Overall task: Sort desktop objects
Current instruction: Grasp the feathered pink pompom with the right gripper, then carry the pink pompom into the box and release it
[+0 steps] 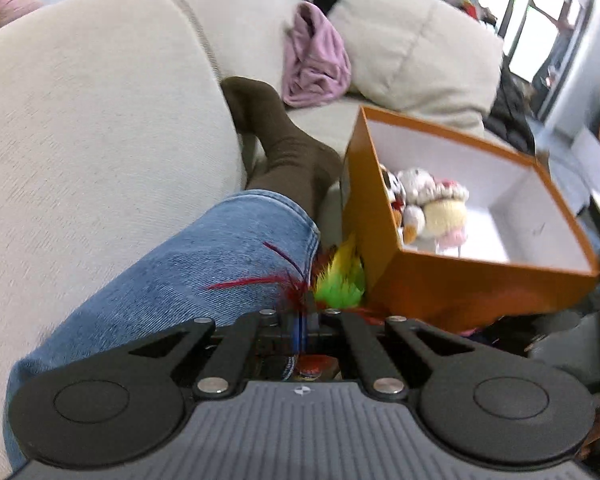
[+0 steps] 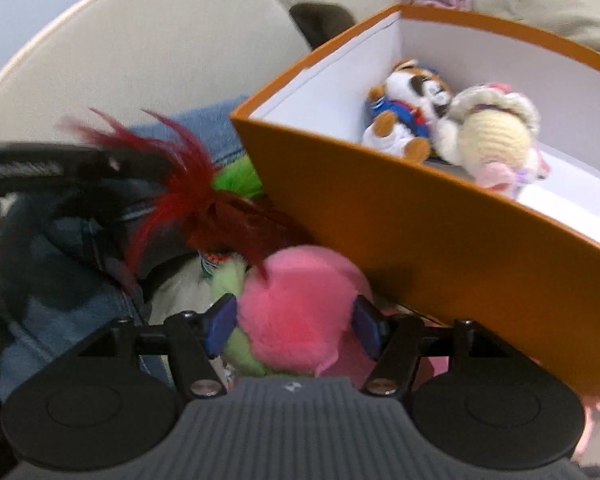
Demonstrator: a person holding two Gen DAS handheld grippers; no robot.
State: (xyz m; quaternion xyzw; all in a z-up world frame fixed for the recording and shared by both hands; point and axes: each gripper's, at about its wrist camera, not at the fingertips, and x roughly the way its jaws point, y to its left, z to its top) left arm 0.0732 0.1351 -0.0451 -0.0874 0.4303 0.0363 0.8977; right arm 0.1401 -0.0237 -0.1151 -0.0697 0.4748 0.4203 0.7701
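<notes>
Right wrist view: the pink plush toy [image 2: 300, 312] is bracketed by the released right hand-held gripper [image 2: 294, 326]; the orange box [image 2: 400, 216] is seen far right. The left hand-held gripper [image 1: 305, 320] is clenched on the feather toy [image 1: 332, 276].

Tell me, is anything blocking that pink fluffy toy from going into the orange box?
Only the orange box itself: its near wall rises between the pink fluffy toy and the opening. The toy sits low, between the right gripper fingers, so it likely must be lifted over the rim.
</notes>
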